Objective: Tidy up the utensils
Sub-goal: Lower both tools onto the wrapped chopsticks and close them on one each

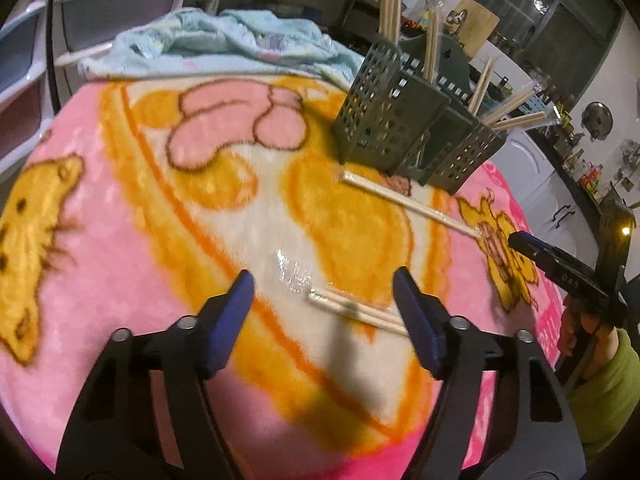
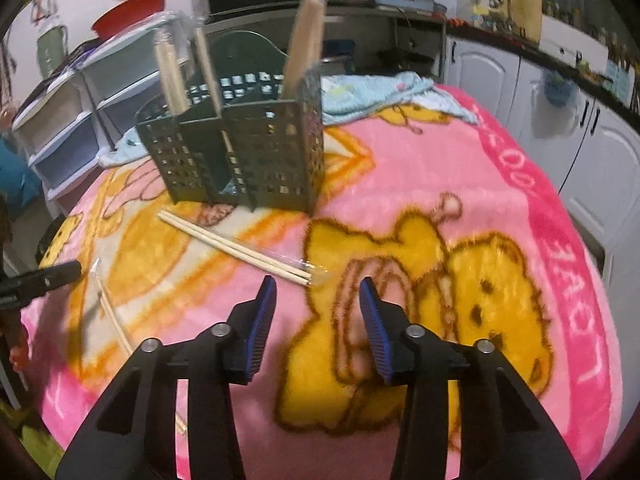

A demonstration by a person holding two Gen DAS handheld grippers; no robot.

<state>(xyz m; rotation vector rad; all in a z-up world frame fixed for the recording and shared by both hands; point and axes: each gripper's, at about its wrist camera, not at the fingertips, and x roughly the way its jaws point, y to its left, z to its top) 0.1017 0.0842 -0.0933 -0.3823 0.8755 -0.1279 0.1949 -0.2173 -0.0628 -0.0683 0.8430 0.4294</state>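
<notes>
Both tongs [image 1: 324,292] [image 2: 318,292] gape above wrapped chopsticks [image 1: 356,312].

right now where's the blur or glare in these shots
Left wrist view: blanket smeared, glare on the clear wrapper of the near chopsticks, left gripper casts a shadow. Right wrist view: chopsticks in the green holder motion-blurred; edges bend.

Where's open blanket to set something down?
Free: blanket right of the green caddy, out to the pink border; also the left side short of the blue towel. Crowded: in front of the caddy, where wrapped chopsticks and a second pair lie.
</notes>
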